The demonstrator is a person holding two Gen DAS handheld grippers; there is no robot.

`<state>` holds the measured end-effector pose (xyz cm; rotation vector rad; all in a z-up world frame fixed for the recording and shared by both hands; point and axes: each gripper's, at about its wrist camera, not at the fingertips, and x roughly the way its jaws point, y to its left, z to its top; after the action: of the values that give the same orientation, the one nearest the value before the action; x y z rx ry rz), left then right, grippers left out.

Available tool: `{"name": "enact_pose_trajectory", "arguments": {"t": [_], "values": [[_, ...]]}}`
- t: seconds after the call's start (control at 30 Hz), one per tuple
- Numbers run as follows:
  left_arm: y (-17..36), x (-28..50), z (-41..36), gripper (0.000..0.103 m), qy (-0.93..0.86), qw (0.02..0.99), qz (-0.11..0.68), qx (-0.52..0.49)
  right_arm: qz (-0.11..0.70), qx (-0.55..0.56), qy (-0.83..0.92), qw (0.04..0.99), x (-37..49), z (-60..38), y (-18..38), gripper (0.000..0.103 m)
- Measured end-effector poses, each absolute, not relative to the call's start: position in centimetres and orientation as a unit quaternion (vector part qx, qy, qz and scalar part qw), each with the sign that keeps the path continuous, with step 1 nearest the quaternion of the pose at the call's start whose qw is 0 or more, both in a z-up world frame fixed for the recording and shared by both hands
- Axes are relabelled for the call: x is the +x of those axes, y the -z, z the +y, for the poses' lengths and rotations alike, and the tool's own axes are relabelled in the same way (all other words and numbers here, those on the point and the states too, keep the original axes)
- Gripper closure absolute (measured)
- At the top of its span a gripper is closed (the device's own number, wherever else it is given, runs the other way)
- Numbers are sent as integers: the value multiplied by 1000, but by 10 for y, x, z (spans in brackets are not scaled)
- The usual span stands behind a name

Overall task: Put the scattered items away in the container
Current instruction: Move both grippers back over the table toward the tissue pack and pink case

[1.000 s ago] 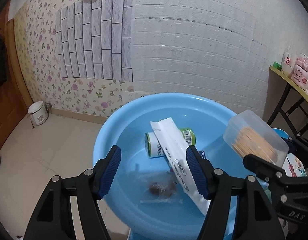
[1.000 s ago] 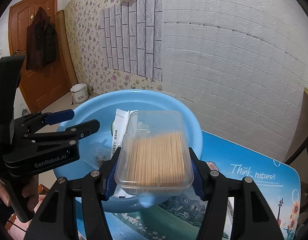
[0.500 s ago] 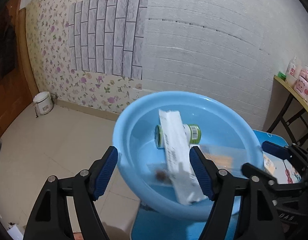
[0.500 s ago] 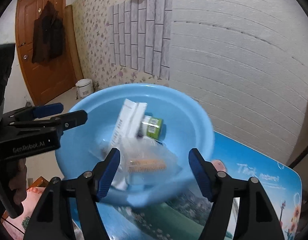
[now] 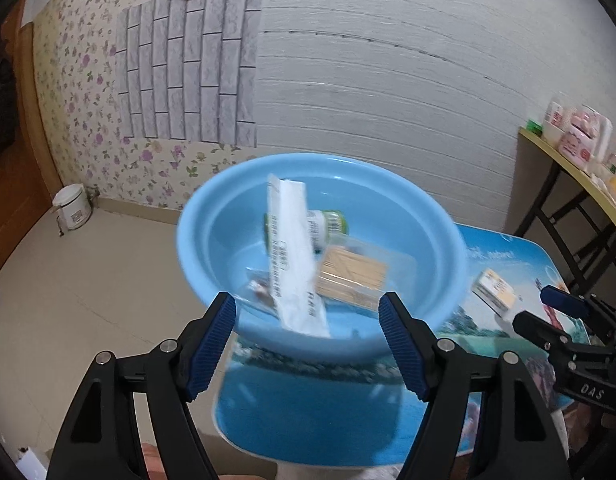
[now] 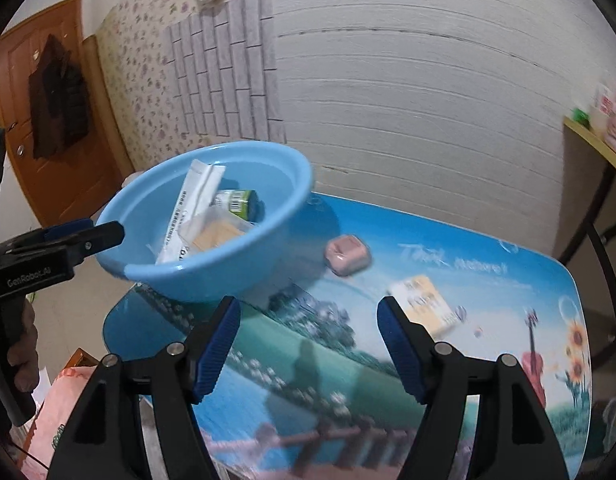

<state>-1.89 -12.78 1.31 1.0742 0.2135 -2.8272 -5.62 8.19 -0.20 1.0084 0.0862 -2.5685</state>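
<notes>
A blue basin stands on the left end of the table. In it lie a clear toothpick box, a white packet, a green-labelled can and a small clear bag. A pink cube and a yellow-white box lie on the table. My left gripper is open and empty in front of the basin. My right gripper is open and empty above the table.
The table has a blue scenic print top and ends at the left beside the basin. A white wall stands behind it. A side shelf with bottles is at the right. A small bin stands on the floor.
The right gripper opened and dropped the toothpick box into the basin, then pulled back to the right. The left gripper has drawn back from the basin.
</notes>
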Motion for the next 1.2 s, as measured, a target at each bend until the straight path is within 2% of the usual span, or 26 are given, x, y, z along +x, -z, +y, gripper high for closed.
{"name": "enact_pose_trajectory", "arguments": {"t": [0.47, 0.57, 0.8, 1.03, 1.2], "values": [[-2, -6, -42, 28, 927, -41, 33, 371, -4, 364, 922, 129, -18, 160, 8, 31], [-2, -2, -32, 18, 927, -62, 26, 369, -8, 365, 923, 121, -15, 171, 9, 31], [3, -3, -20, 16, 923, -80, 26, 374, -17, 362, 924, 120, -15, 179, 9, 31], [8, -5, -16, 5, 920, -89, 20, 381, -7, 370, 921, 123, -24, 174, 18, 31], [12, -10, -15, 5, 917, -97, 20, 385, 10, 369, 919, 137, -35, 170, 23, 20]]}}
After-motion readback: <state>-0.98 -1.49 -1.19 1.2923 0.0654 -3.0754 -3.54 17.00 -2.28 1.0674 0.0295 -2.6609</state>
